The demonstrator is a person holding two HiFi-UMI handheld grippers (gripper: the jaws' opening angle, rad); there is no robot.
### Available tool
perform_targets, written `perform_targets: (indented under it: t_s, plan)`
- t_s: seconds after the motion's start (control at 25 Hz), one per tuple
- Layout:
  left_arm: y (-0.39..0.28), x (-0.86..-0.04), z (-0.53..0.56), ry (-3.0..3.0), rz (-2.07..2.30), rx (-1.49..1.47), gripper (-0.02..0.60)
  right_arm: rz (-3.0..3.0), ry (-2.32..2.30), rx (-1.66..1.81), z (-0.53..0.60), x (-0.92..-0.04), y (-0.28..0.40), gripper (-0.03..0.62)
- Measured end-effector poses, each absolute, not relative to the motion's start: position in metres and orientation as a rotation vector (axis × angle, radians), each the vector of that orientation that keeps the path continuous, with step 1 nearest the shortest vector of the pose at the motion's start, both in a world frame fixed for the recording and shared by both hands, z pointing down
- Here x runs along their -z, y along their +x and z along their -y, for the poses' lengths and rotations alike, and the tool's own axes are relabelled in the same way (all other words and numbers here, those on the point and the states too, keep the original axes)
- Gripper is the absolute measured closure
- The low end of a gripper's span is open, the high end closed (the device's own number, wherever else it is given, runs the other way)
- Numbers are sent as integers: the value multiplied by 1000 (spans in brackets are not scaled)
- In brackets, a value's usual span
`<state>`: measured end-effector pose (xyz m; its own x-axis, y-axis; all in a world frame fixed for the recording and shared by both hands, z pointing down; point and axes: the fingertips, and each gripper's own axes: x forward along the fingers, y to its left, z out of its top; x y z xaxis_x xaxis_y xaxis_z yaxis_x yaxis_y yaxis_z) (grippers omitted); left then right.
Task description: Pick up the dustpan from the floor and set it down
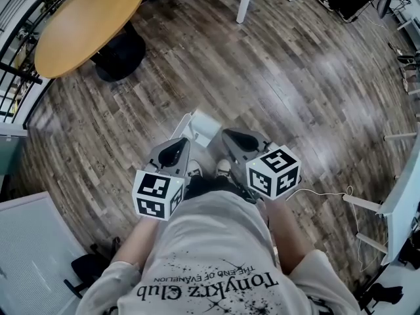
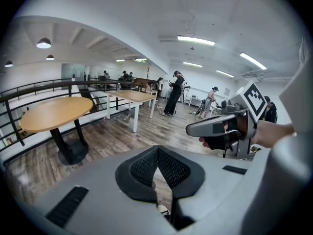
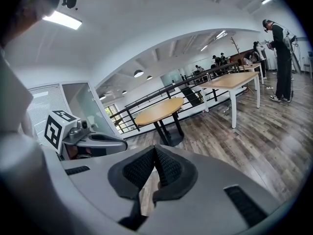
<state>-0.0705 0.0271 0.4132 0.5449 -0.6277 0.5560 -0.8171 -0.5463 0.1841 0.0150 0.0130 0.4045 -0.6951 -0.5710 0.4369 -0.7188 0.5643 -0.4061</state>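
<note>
Dustpan (image 1: 205, 127), a white shape partly hidden behind the grippers, lies on the wood floor (image 1: 295, 90) at the centre of the head view, just above the person's shoes (image 1: 194, 169). Left gripper (image 1: 176, 151) and right gripper (image 1: 241, 142) hang side by side at its lower edge, and each has its fingers (image 2: 171, 169) pressed together with nothing between them. A round yellow bench (image 1: 85, 21) stands at the upper left of the frame, well apart from the dustpan.
</note>
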Motion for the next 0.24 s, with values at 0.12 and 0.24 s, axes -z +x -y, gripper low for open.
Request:
perform_targets:
  t_s: [0.12, 0.24]
  plan:
    - [-70, -414, -26, 2358, 1172, -610, 558, 2542, 1069, -835, -12, -406, 15, 572]
    - [-71, -416, -26, 2354, 1172, -614, 558, 2544, 1068, -834, -12, -406, 15, 572]
